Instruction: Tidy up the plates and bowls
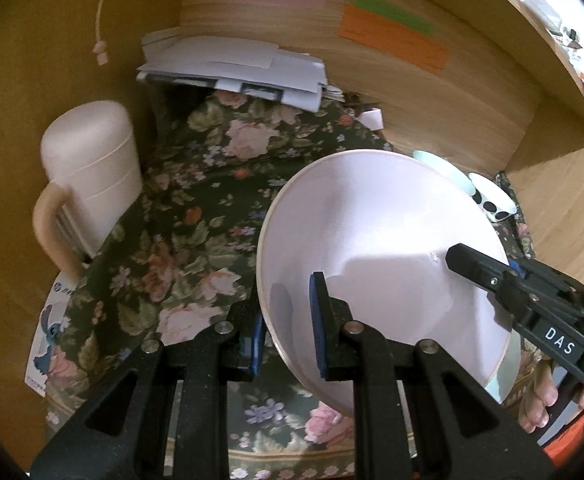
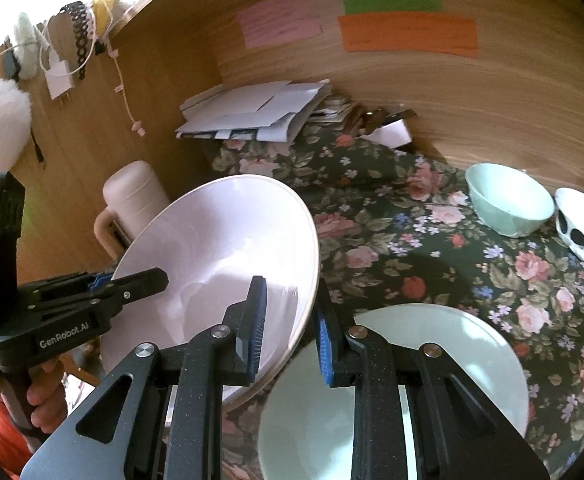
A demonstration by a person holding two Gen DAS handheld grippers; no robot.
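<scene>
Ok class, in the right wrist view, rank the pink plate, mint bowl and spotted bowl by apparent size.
1. pink plate, though it is nearest the camera.
2. mint bowl.
3. spotted bowl, close to the mint bowl and cut by the lens edge, so unsure.

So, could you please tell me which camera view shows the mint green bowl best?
The right wrist view: the mint green bowl sits whole and unobstructed on the floral cloth. In the left wrist view only a sliver of it peeks out behind the pink plate.
</scene>
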